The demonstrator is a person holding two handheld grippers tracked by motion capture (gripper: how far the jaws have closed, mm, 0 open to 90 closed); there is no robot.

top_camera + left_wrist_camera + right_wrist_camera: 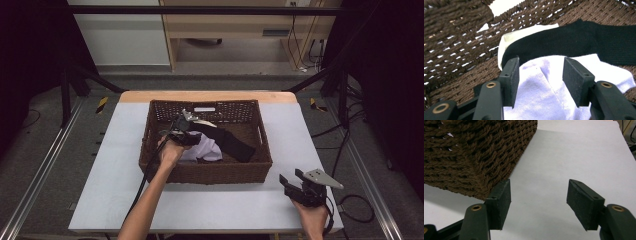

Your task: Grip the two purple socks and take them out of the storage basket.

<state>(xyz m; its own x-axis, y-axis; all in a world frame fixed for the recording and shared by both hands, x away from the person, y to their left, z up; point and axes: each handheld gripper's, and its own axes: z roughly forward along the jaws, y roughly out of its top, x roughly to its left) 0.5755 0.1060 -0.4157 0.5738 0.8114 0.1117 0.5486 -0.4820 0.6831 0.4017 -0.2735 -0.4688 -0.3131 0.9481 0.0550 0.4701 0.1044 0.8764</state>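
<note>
A brown woven basket stands in the middle of the table and holds a white cloth, a black sock lying over it, and a cream piece under the sock. My left gripper is inside the basket, open, its pads on either side of a fold of the white cloth without closing on it. My right gripper is open over the bare table at the front right, just off the basket's front right corner, holding nothing.
The grey table top has free room left, right and in front of the basket. Its far edge is a wooden strip. Metal frame rails run beside the table; cables lie at the right.
</note>
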